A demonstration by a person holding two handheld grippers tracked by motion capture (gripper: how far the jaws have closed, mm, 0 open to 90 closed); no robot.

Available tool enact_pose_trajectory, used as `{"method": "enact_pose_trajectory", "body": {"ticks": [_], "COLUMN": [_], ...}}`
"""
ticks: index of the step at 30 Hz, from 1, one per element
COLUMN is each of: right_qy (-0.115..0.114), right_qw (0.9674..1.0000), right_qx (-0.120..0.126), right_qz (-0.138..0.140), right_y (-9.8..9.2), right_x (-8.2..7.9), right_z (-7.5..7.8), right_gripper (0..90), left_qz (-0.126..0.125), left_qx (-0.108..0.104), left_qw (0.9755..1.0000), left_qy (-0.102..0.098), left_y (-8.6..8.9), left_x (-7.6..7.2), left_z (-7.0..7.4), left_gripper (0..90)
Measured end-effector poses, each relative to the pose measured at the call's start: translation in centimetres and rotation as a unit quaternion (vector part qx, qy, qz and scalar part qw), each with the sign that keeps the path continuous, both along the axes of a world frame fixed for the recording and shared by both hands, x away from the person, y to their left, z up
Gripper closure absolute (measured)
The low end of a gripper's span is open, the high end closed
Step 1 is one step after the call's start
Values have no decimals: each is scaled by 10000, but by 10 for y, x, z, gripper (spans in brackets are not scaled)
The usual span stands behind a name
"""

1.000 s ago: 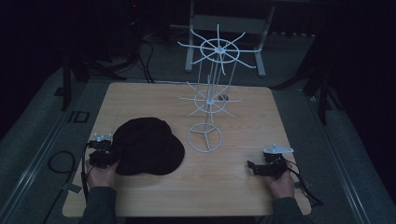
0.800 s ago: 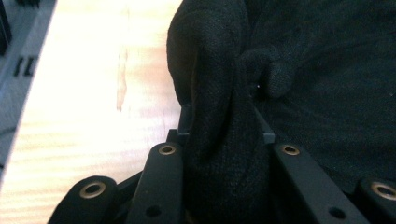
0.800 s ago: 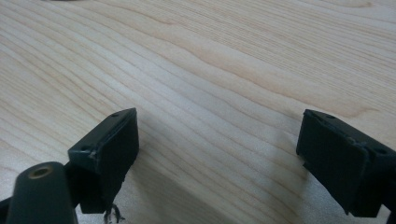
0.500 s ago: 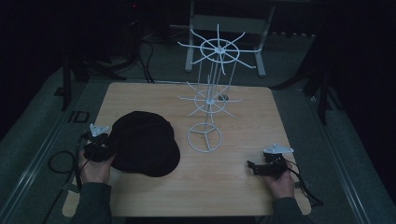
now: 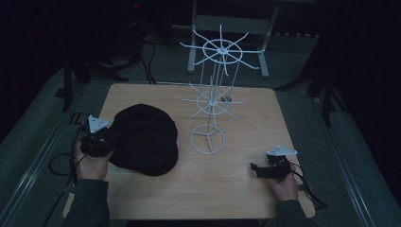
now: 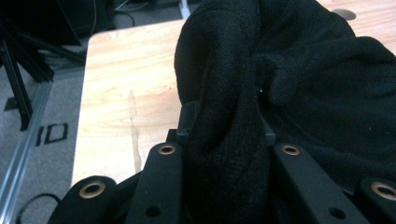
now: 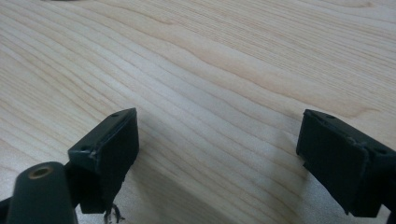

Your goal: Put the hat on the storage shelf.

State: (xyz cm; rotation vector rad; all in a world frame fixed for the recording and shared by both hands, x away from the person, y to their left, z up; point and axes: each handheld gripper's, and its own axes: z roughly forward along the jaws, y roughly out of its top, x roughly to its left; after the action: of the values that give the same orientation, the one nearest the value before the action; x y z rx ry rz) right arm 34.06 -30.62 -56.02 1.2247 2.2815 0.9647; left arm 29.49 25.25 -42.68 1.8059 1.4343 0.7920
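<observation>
A black knitted hat (image 5: pixel 144 137) lies on the left half of the wooden table (image 5: pixel 236 194). My left gripper (image 5: pixel 105 139) is at the hat's left edge, shut on a fold of its fabric; in the left gripper view the hat (image 6: pixel 289 79) bunches up between the two jaws and hides the fingertips. A white wire display stand (image 5: pixel 212 97) with spoked arms rises from a ring base at the table's middle. My right gripper (image 5: pixel 257 169) rests low near the front right of the table, open, with bare wood (image 7: pixel 219 93) between its fingers (image 7: pixel 109 147).
Cables (image 5: pixel 56 163) trail off the table's left side onto the dark floor. A grey metal frame (image 5: pixel 227 28) stands behind the table. A small round hole (image 5: pixel 226 99) sits in the tabletop behind the stand.
My left gripper has shifted leftward and a little away from the front edge, tugging the hat's left edge with it. The right gripper has stayed put.
</observation>
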Motion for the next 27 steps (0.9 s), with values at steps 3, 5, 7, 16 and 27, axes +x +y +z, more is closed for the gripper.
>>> {"method": "enact_pose_trajectory", "body": {"ticks": [3,5,7,16,27], "right_qy": [0,1,0,2,3], "right_qw": [10000,10000,10000,10000,10000], "right_qx": [3,3,2,7,5], "right_qz": [-2,-2,-1,-5,-4], "right_y": [0,0,0,0,0], "right_x": [0,0,0,0,0], "right_z": [0,0,0,0,0], "right_gripper": [128,128,128,128,128], "left_qz": [-49,-96,-141,-378,-567], "left_qx": [22,23,35,295,268], "left_qw": [10000,9999,9999,9987,9976], "left_qy": [-37,-48,-75,-176,-302], "left_y": [1,2,2,2,4], "left_x": [0,0,0,-3,-4], "left_z": [6,9,11,26,39], "left_gripper": [747,747,747,745,743]}}
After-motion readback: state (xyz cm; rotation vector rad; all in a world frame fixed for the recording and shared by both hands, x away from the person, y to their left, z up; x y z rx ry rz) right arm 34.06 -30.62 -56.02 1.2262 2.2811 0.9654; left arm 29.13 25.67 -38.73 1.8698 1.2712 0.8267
